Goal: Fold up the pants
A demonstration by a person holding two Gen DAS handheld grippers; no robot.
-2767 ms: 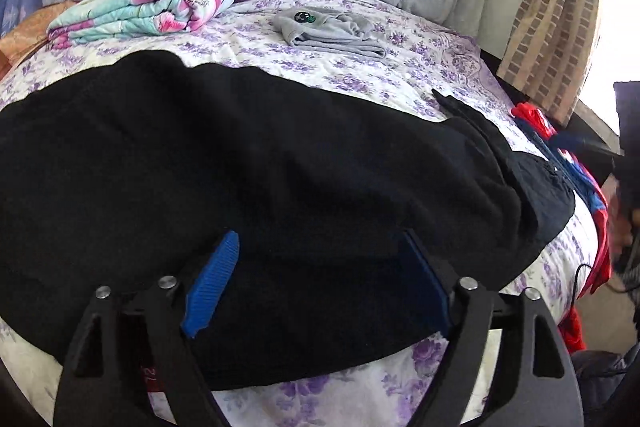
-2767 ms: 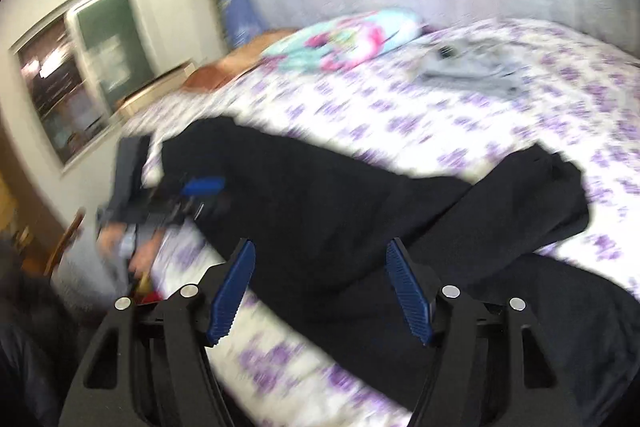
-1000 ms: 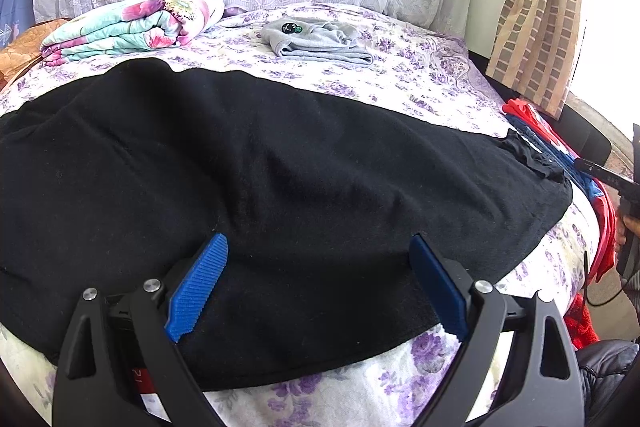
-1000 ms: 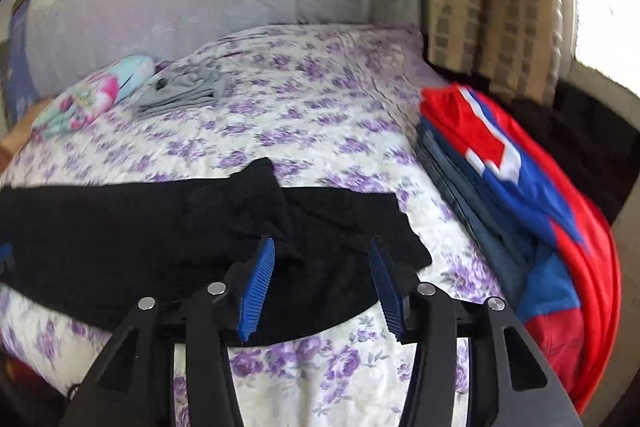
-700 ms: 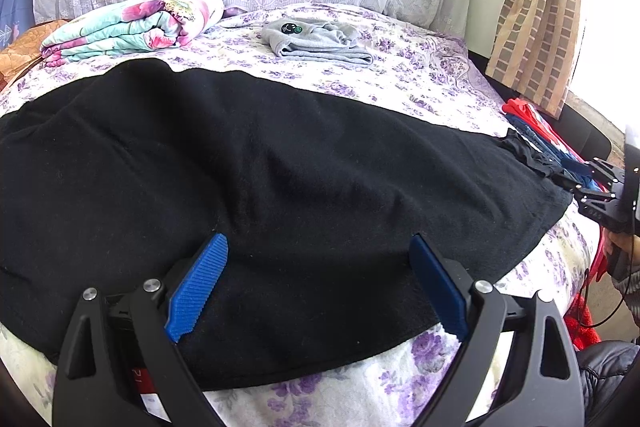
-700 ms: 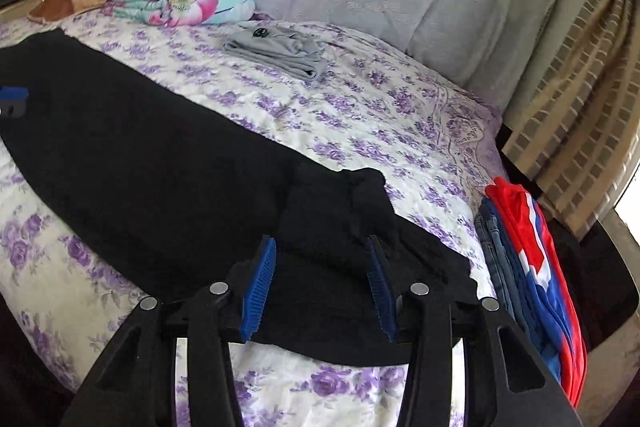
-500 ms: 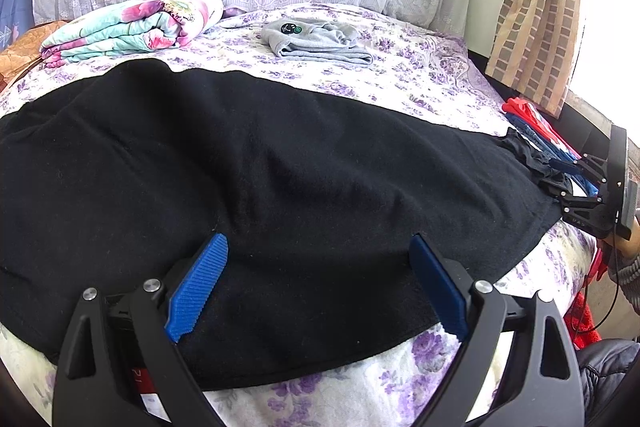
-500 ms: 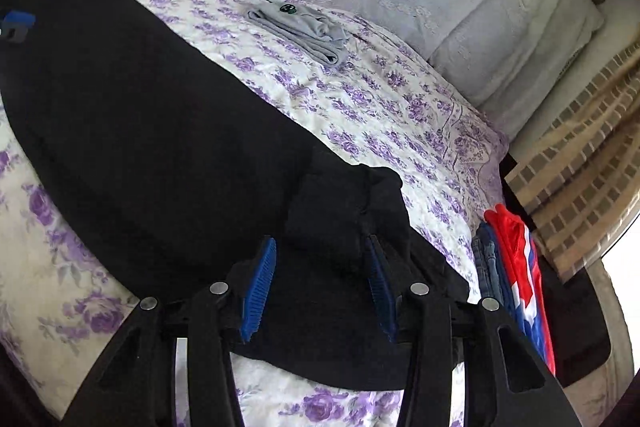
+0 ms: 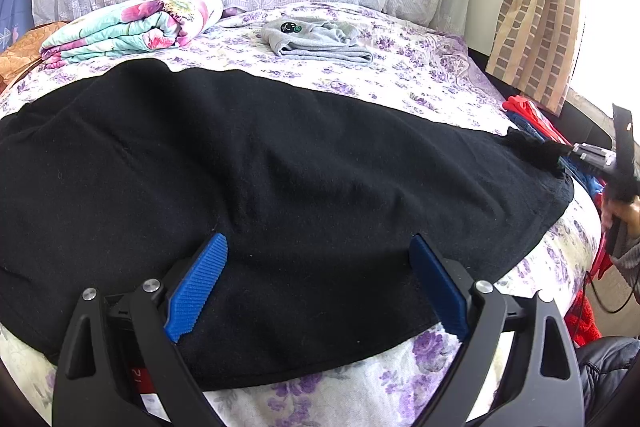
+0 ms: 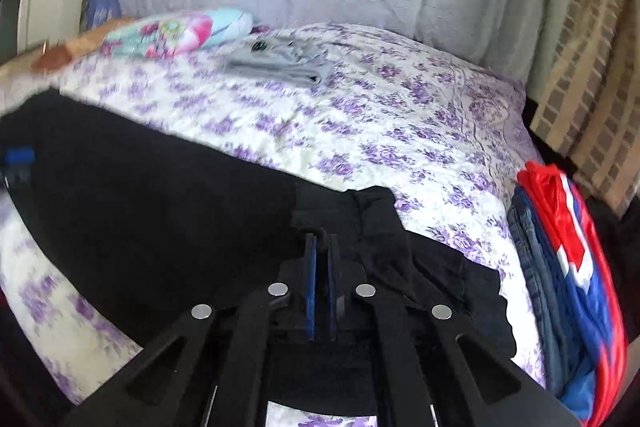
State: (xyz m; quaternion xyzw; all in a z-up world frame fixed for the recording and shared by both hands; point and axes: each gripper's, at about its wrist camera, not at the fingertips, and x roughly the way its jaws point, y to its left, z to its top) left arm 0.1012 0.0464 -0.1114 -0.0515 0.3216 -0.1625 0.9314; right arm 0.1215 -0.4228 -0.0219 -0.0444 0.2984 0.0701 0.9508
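Two blue pads of the right gripper have just closed onto a bunched end of the black pants — a fold can begin. Its left gripper rests wide open, empty, on the pants spread across the bed.

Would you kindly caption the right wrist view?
Right gripper shut on black pants at the floral bedspread's edge.

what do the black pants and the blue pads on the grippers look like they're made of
Black pants: probably a soft knit or fleece, matte, slightly fuzzy, draping without sharp creases.
Blue pads on the left gripper: likely molded plastic or rubber, with fine ribs across the face; which one is unclear.
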